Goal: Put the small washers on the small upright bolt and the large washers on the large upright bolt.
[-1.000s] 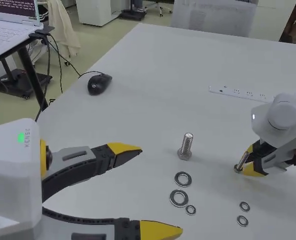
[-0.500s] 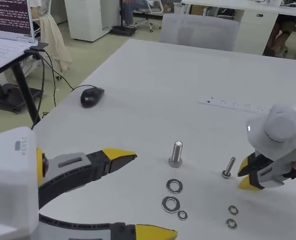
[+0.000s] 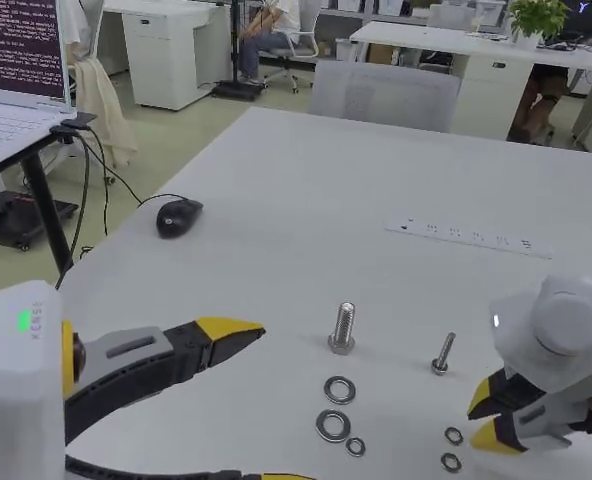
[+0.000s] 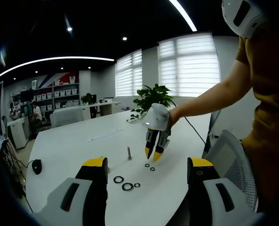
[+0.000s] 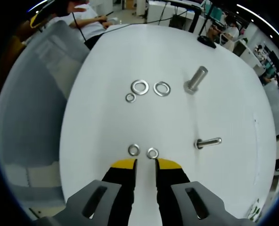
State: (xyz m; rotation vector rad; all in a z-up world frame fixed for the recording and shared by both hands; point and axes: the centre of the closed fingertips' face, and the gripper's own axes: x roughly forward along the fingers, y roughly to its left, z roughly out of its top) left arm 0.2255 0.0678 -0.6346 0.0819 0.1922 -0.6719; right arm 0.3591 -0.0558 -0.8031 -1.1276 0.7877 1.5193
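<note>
Washers (image 5: 140, 86) flat steel rings; bolts (image 5: 196, 79) threaded; left tool (image 4: 148, 163) spread, right tool (image 5: 145, 163) narrowly parted.

Shiny metal washers (image 3: 339, 389), metal bolts (image 3: 343, 328), matt table (image 3: 306, 200)

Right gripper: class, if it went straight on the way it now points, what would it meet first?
The right gripper would probably meet the pair of small washers just beyond its jaws, or the table beside them; depth is unclear.

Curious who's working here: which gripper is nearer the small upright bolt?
Right. The right gripper hangs just beside the small upright bolt; the left gripper is farther off, beyond the large bolt.
</note>
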